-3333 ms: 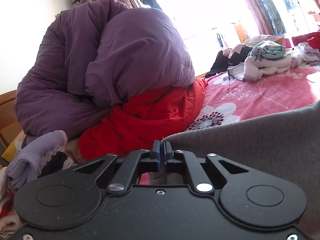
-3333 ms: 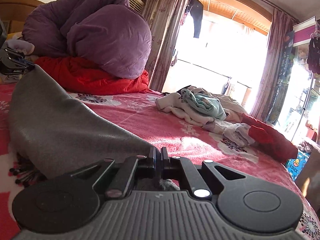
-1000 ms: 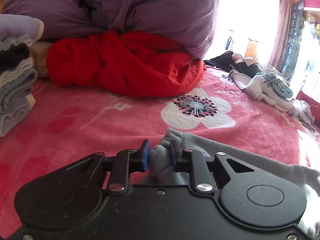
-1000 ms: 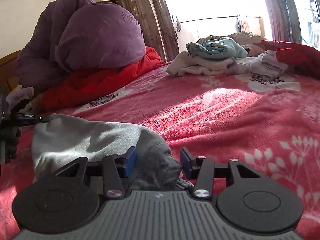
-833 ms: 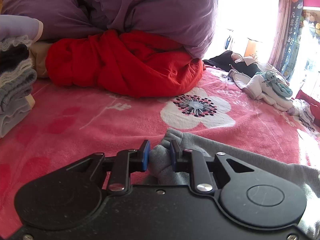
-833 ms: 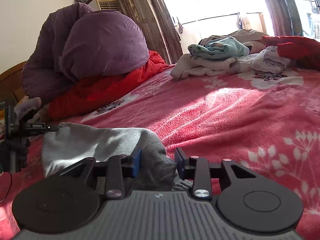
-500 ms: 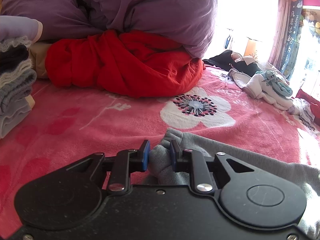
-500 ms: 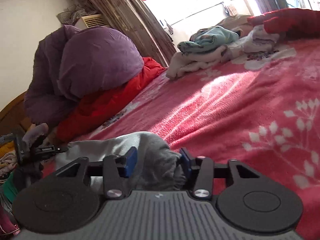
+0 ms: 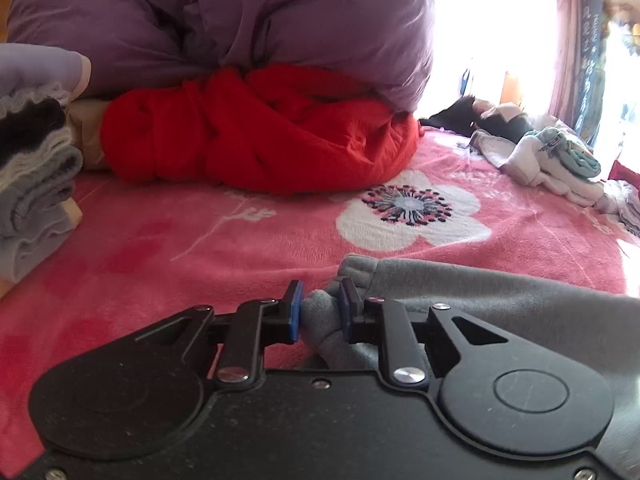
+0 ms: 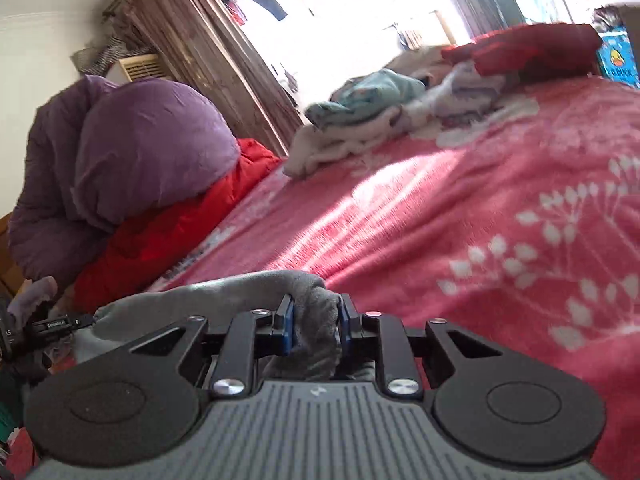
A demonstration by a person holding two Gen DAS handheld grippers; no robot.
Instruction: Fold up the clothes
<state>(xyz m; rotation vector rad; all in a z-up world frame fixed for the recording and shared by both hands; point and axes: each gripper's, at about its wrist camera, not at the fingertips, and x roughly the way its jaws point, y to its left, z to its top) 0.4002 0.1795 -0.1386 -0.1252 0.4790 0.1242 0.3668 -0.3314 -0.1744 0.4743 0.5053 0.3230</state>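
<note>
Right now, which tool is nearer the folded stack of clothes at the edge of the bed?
Left. The left tool, clamped on the grey garment, sits just across the blanket from the folded stack. The right tool, closing on the garment's other end, is farther away.

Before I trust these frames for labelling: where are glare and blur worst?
Left wrist view: the window is blown out white, the grey garment sharp. Right wrist view: window glare again, tilted frame, far clothes pile motion-smeared.
</note>
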